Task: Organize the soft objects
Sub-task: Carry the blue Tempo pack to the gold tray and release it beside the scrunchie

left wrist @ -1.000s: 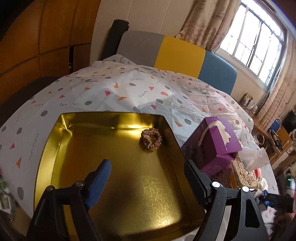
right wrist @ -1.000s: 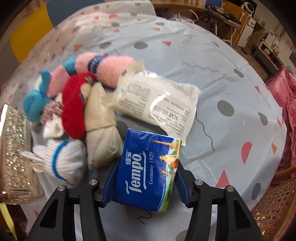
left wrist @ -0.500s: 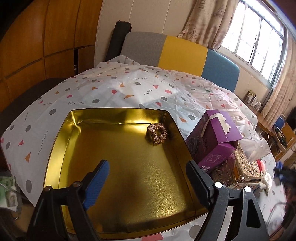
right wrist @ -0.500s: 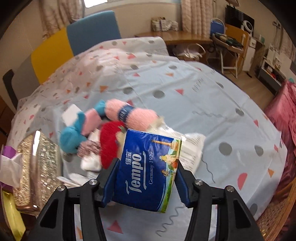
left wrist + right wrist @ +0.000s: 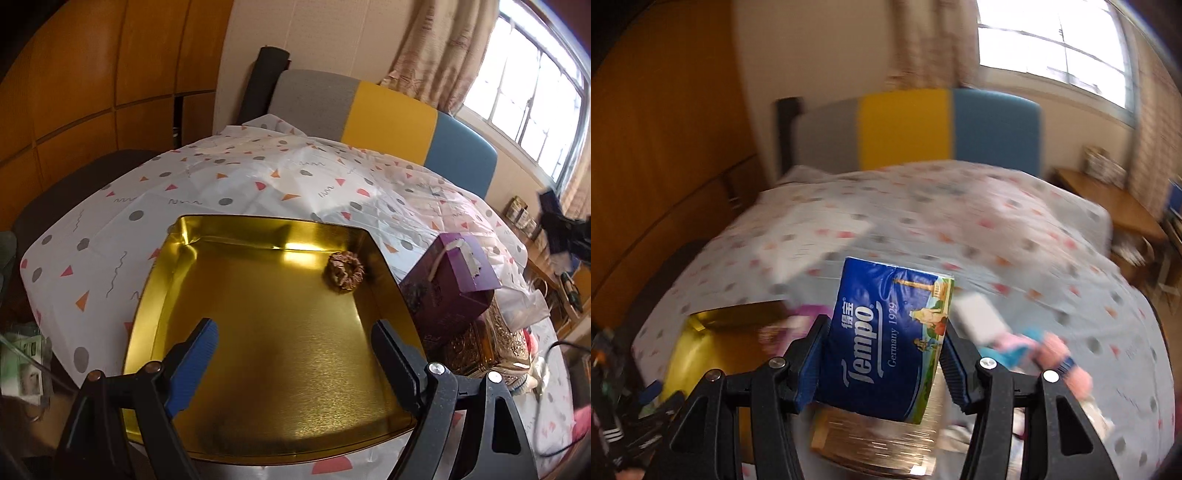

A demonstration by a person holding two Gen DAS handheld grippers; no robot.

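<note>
My left gripper (image 5: 295, 354) is open and empty, held above the near part of a gold tray (image 5: 207, 236). A brown scrunchie (image 5: 345, 270) lies in the tray's far right corner. My right gripper (image 5: 882, 354) is shut on a blue Tempo tissue pack (image 5: 886, 339) and holds it in the air above the table. The right wrist view is blurred; the gold tray (image 5: 716, 332) shows at lower left and pink and blue soft toys (image 5: 1045, 350) at lower right.
A purple tissue box (image 5: 448, 288) and a gold patterned box (image 5: 484, 343) stand right of the tray. The table has a spotted white cloth (image 5: 258, 177). A grey, yellow and blue chair back (image 5: 384, 118) is behind it. A wooden wall is at left.
My right gripper has lifted the Tempo pack off the table and swung left, away from the soft toys toward the tray. My left gripper has drawn back slightly over the tray.
</note>
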